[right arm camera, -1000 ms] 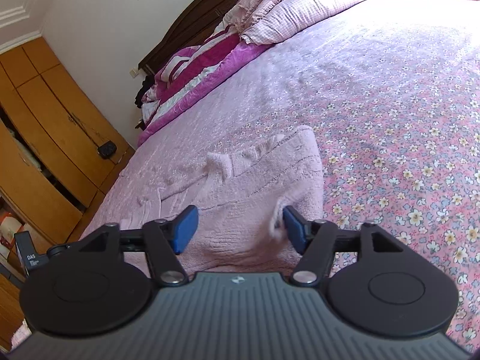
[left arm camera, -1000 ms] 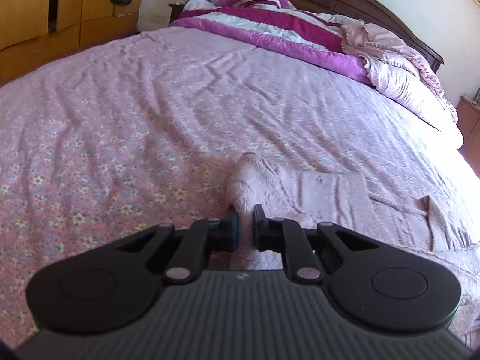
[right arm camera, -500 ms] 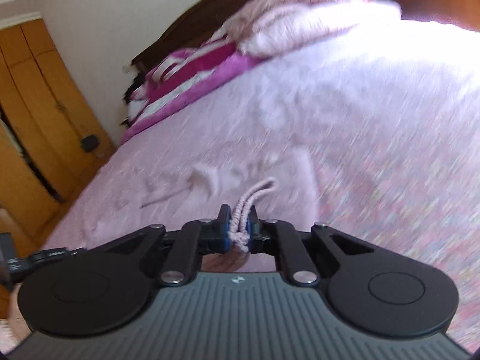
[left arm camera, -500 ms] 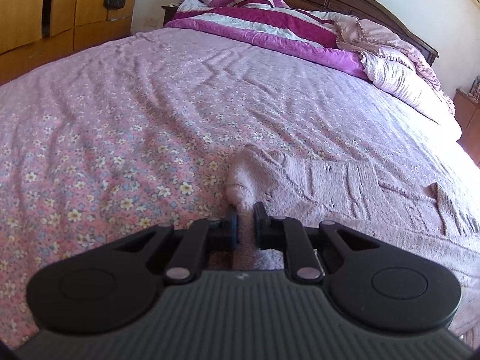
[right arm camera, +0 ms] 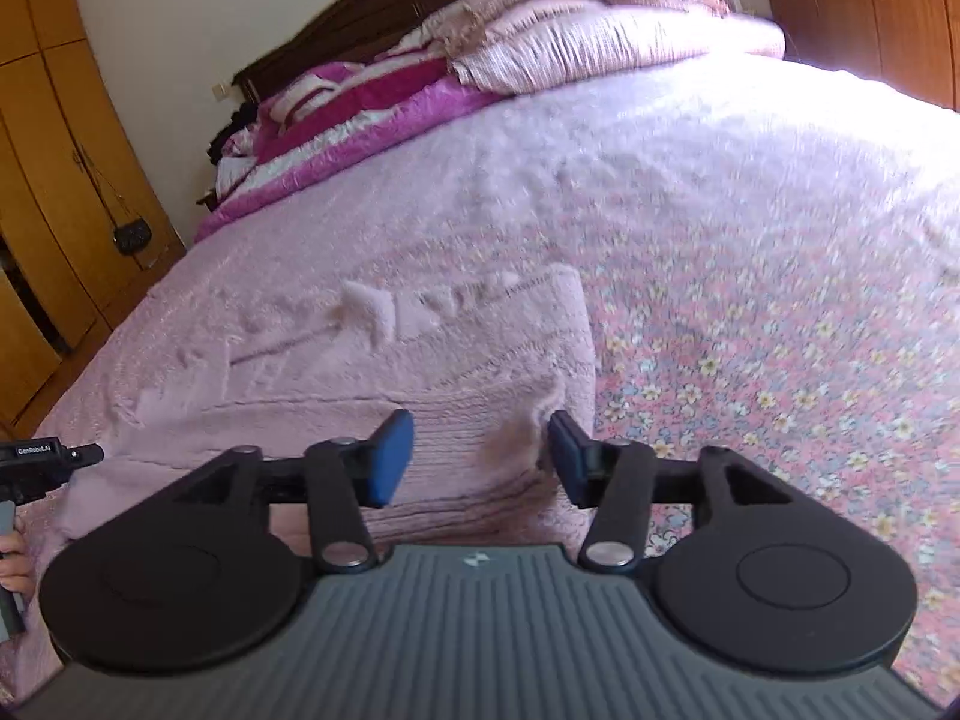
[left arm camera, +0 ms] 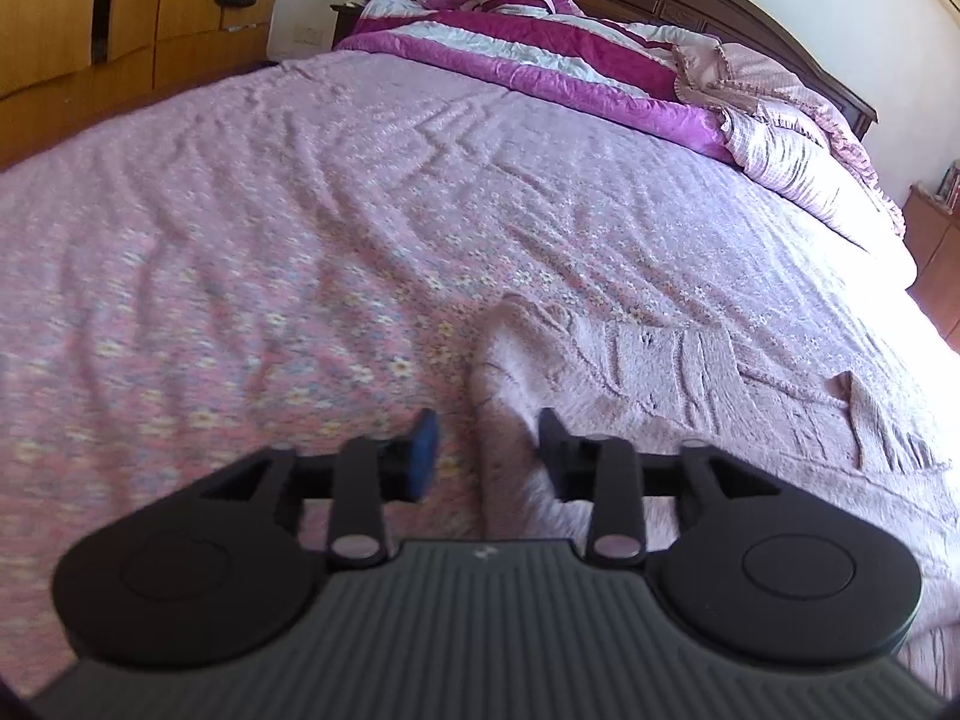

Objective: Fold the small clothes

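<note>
"GenRobot.AI" is printed on the left gripper [right arm camera: 36, 468].

A striped magenta quilt [left arm camera: 540, 54] lies on the floral bedsheet [left arm camera: 240, 240].

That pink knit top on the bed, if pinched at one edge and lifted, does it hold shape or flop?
Likely flops: the knit top lies limp with a raised wrinkle. Probably light, since it looks thin against the sheet. The fuzzy knit should grip the pads rather than slip.

Bedspread [left arm camera: 300, 210] lies open ahead; piled quilt [left arm camera: 540, 54] blocks the headboard end.
</note>
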Motion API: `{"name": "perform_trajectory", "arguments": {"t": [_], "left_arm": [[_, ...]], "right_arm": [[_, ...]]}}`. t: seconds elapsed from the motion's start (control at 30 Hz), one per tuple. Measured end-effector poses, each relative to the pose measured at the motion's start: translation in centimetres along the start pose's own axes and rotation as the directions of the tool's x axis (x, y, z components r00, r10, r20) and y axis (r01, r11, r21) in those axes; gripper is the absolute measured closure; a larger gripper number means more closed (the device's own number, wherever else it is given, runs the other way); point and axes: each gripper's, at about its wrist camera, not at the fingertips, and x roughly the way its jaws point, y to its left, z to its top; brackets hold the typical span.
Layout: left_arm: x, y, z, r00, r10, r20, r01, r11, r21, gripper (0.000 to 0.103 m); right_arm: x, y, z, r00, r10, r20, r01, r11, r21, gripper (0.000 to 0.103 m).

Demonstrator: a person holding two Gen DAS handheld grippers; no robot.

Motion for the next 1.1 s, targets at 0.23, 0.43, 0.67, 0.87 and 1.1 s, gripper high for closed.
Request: {"name": "perform_trajectory", "arguments": {"t": [0.23, 0.43, 0.67, 0.87, 1.1], "left_arm": [[-5.6, 0.6, -0.2, 1.000, 0.022, 0.020, -0.023, 0.998, 0.067, 0.040], [-10.3, -0.2, -1.5, 0.996, 0.067, 0.060, -0.076, 0.986, 0.149, 0.027], [-15.2, -1.6, -4.7, 0.998, 0.033, 0.059, -0.044, 0.977, 0.208, 0.027], [-18.5, -3.1, -8.5, 0.998, 0.007, 0.055, -0.021, 0.966, 0.259, 0.027], [-20.9, -4.4, -12.3, 1.000, -0.005, 0.014, 0.001, 0.959, 0.283, 0.027]], "right_arm": [[-5.7, 1.2, -0.8, 0.997, 0.068, 0.034, -0.069, 0.998, 0.014, 0.038], [-10.7, 3.2, -1.9, 0.990, 0.137, 0.041, -0.136, 0.990, -0.019, 0.032], [-15.8, 4.4, -3.9, 0.976, 0.216, 0.007, -0.216, 0.976, -0.008, 0.030], [-18.6, 5.0, -6.6, 0.980, 0.200, -0.019, -0.201, 0.977, -0.075, 0.030], [-21.2, 6.5, -10.1, 0.987, 0.160, -0.035, -0.163, 0.972, -0.171, 0.030]]}}
